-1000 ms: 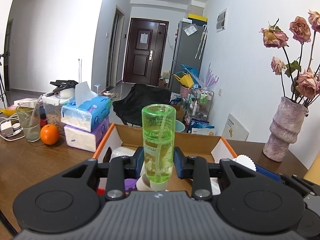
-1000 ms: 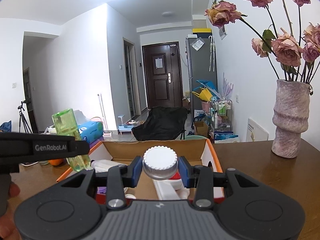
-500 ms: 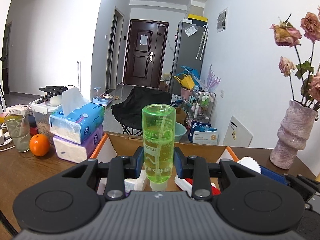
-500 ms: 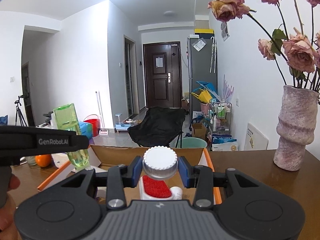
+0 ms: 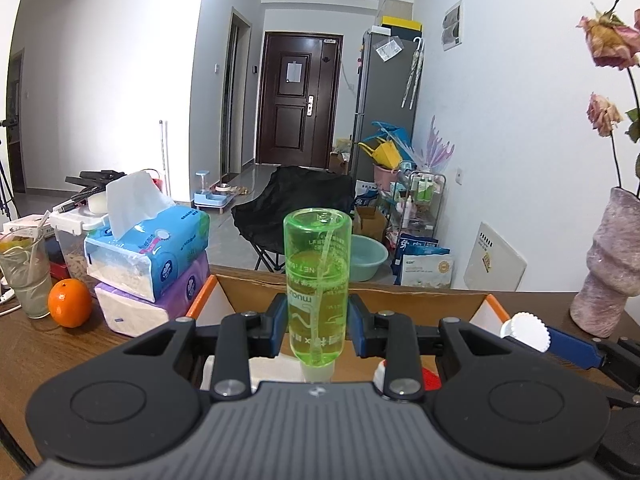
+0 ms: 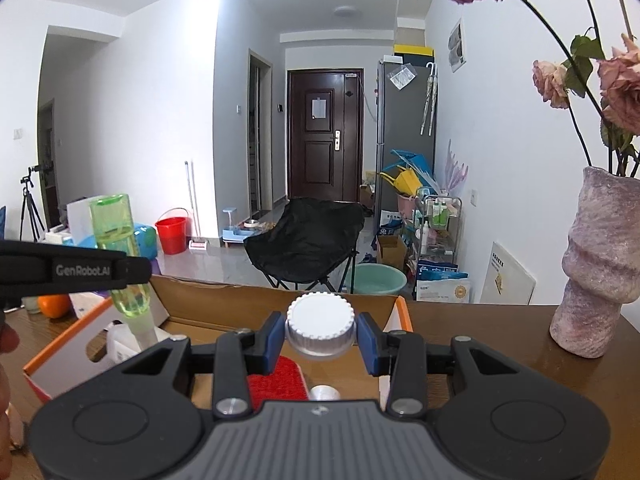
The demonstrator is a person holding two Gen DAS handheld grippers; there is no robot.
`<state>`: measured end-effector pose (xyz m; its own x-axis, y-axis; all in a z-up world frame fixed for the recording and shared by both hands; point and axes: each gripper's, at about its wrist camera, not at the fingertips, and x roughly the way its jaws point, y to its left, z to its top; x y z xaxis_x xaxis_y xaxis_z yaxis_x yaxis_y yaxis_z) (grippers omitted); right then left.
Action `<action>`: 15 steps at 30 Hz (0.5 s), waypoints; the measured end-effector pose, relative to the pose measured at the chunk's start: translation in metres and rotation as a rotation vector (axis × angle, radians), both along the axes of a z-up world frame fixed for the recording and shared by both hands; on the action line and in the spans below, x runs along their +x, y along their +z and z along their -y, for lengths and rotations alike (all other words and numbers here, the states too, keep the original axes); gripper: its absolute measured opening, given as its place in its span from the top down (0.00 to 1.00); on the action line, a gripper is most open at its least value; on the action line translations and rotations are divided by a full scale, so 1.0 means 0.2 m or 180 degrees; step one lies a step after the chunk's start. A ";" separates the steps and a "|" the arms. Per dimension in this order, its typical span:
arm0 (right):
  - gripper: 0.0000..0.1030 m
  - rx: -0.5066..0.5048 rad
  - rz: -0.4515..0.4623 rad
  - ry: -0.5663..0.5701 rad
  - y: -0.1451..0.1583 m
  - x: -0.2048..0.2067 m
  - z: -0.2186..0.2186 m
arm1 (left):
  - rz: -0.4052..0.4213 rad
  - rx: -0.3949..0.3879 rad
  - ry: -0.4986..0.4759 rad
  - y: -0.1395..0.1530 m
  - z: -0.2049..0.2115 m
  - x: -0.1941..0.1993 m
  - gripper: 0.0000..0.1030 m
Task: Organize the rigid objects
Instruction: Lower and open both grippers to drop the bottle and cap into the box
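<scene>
Both grippers moved forward over cardboard box (image 6: 224,292) | I see left gripper (image 5: 318,330) clenched on translucent green bottle (image 5: 318,280), neck down | right gripper (image 6: 320,338) grasps ribbed white cap (image 6: 320,330)

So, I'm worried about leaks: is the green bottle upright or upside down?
Upside down. The green bottle sits clamped in the left tongs with its white neck pointing down and its flat base on top; liquid fills the lower part.

Both wrist cams low, facing door – share box (image 5: 256,280).
</scene>
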<state>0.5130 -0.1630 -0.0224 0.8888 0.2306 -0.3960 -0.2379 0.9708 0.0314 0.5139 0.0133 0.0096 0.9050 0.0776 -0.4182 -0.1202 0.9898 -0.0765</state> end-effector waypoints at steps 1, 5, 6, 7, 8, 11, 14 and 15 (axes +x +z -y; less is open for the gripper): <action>0.63 -0.0010 -0.0008 -0.0004 -0.01 0.01 0.00 | -0.0015 0.0006 0.0009 -0.01 0.00 0.01 0.68; 0.63 -0.0037 -0.0060 -0.0019 -0.02 0.03 0.00 | -0.0061 0.0003 -0.0003 -0.03 -0.01 0.03 0.68; 0.63 -0.0040 -0.0066 -0.0019 -0.03 0.03 0.00 | -0.0067 0.0013 -0.0004 -0.03 0.00 0.03 0.68; 0.63 -0.0043 -0.0070 -0.0015 -0.03 0.03 0.00 | -0.0081 0.0034 -0.0013 -0.04 0.00 0.03 0.68; 0.63 -0.0046 -0.0077 -0.0005 -0.03 0.03 0.00 | -0.0104 0.0052 -0.0024 -0.04 0.00 0.04 0.68; 0.62 -0.0063 -0.0109 -0.0004 -0.03 0.05 0.01 | -0.0115 0.0103 0.0017 -0.05 0.01 0.04 0.56; 0.32 -0.0092 -0.0133 -0.0046 -0.02 0.05 0.01 | -0.0026 0.0195 0.0150 -0.04 0.00 0.02 0.01; 0.14 -0.0092 -0.0119 -0.0092 -0.02 0.05 0.02 | 0.0040 0.0215 0.0207 -0.03 0.00 0.00 0.00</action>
<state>0.5235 -0.1663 -0.0261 0.8794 0.1931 -0.4351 -0.2090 0.9779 0.0117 0.5146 0.0137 0.0029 0.9024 0.1639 -0.3986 -0.1837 0.9829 -0.0117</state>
